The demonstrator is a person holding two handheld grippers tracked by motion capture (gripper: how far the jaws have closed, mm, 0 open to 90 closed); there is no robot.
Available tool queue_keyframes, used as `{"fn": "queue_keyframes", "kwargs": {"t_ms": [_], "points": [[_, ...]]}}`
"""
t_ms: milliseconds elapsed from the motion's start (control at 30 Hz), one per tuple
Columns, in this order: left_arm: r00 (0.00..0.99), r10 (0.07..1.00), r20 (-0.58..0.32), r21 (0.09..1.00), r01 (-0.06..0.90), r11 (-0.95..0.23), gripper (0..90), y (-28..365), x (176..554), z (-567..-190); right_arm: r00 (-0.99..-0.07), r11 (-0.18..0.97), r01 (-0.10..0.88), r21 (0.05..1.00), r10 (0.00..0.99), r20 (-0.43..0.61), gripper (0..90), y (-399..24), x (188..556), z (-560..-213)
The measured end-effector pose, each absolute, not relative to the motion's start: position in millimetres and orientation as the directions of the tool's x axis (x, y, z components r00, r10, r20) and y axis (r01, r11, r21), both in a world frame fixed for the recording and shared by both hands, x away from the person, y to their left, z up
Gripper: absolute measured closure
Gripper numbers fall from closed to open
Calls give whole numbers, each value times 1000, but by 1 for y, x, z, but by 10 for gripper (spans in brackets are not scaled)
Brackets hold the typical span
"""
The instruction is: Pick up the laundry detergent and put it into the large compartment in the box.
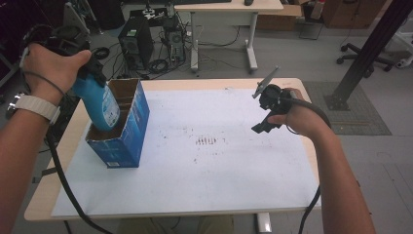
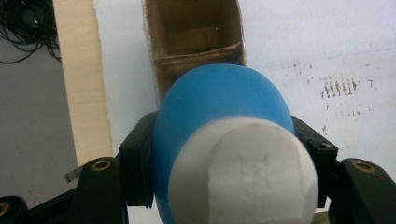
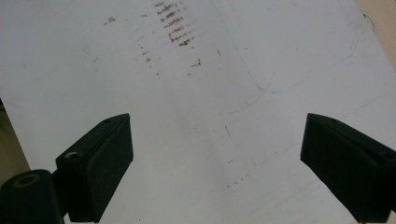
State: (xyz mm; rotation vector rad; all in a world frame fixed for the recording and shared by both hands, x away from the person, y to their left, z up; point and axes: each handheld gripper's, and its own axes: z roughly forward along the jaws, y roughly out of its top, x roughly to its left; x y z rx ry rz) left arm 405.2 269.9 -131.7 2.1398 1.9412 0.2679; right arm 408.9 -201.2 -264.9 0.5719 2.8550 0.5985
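Blue smooth rounded bottle (image 1: 100, 104) tilts into the brown-lined cardboard box (image 1: 127, 130).

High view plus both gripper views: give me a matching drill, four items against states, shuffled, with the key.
Items:
1. blue bottle
2. blue carton
3. left tongs
4. right tongs

States:
A. open, nothing between the jaws
B. stands at the left of the white mat, top open
C. shut on the bottle
D. tilted, lower end inside the carton

Pairs: 1-D, 2-B, 3-C, 4-A
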Motion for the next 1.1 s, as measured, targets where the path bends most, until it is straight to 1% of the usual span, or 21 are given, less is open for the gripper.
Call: {"fn": "queue_keyframes", "kwargs": {"t_ms": [600, 1100], "points": [[115, 993, -29, 291, 951, -102, 376, 268, 414, -182, -909, 844, 345, 412, 409, -78, 92, -204, 408, -269], [120, 992, -30, 295, 950, -106, 375, 268, 417, -213, -910, 846, 346, 407, 408, -75, 92, -204, 408, -272]]}}
